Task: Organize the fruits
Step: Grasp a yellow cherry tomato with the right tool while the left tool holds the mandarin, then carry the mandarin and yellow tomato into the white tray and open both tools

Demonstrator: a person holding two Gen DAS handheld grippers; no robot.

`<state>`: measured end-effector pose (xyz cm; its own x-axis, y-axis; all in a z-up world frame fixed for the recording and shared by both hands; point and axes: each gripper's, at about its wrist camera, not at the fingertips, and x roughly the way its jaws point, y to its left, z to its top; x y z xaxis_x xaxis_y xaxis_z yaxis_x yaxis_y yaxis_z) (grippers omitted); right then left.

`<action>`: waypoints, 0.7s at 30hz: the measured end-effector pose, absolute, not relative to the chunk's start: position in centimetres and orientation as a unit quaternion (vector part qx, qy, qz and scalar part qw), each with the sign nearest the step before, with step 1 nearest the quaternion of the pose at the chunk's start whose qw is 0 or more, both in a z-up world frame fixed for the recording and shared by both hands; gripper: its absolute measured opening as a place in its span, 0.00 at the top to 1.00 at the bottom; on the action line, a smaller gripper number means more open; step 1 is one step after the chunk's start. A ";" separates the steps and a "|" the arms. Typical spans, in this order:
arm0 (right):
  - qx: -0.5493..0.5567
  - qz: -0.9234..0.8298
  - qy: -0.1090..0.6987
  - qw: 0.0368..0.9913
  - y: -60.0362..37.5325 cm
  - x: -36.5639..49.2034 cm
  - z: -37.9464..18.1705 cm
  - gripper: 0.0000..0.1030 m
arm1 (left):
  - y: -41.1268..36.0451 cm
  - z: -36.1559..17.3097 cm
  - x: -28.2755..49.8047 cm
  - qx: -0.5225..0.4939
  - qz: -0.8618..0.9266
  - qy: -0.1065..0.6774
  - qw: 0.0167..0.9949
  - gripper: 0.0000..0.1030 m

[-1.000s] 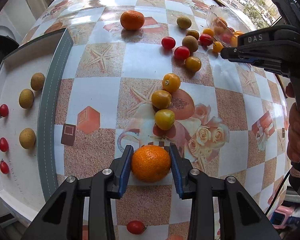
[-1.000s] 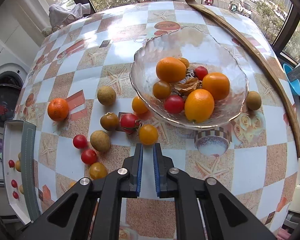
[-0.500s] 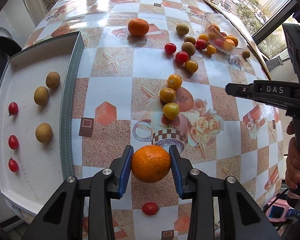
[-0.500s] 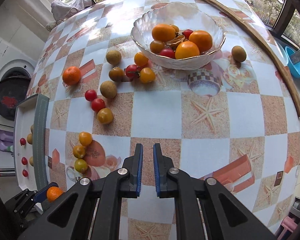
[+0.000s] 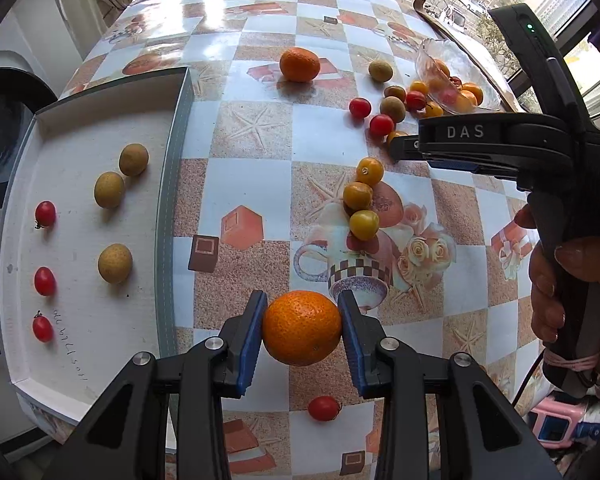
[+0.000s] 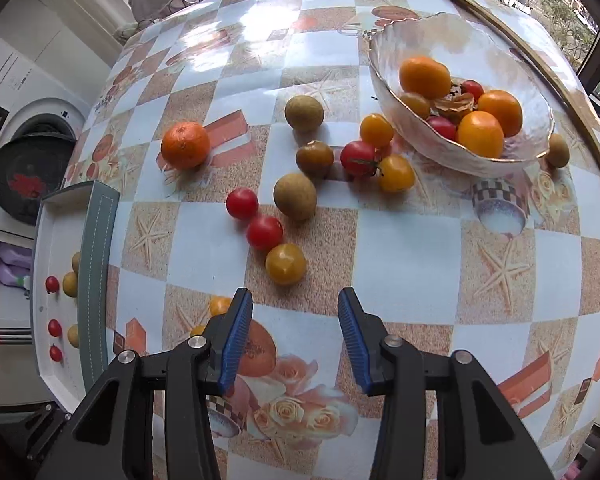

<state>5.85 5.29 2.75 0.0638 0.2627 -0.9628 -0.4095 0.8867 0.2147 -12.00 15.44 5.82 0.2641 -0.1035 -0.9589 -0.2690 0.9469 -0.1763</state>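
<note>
My left gripper (image 5: 302, 328) is shut on an orange mandarin (image 5: 302, 327) and holds it above the table, right of the white tray (image 5: 80, 340). The tray holds three red cherry tomatoes (image 5: 45, 214) and three tan longans (image 5: 109, 189) in rows. My right gripper (image 6: 296, 334) is open and empty, just short of a yellow cherry tomato (image 6: 286, 264); it also shows in the left wrist view (image 5: 480, 148). A second mandarin (image 6: 185, 145) lies at the far left. Red tomatoes (image 6: 265, 233), longans (image 6: 295, 196) and yellow tomatoes lie loose on the table.
A glass bowl (image 6: 512, 60) at the right holds mandarins and small tomatoes. Three yellow tomatoes (image 5: 358, 196) sit in a line mid-table. One red tomato (image 5: 323, 408) lies below the left gripper near the table's front edge. A washing machine (image 6: 24, 172) stands beyond the table's left.
My right gripper has opened and moved forward, low towards the loose fruit. My left gripper still holds the mandarin and has shifted left, nearer the tray.
</note>
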 end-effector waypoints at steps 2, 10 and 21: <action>-0.067 0.234 0.642 0.727 5.9 6.2 2.5 0.53 | 15.4 5.7 -11.9 -0.156 0.053 0.604 0.780 0.63; -0.074 0.230 0.649 0.722 6.7 6.5 2.2 0.78 | 15.3 5.8 -11.8 -0.157 0.047 0.601 0.782 0.63; -0.071 0.256 0.655 0.708 5.9 3.8 5.1 0.78 | 17.9 7.9 -13.3 -0.168 0.065 0.581 0.793 0.63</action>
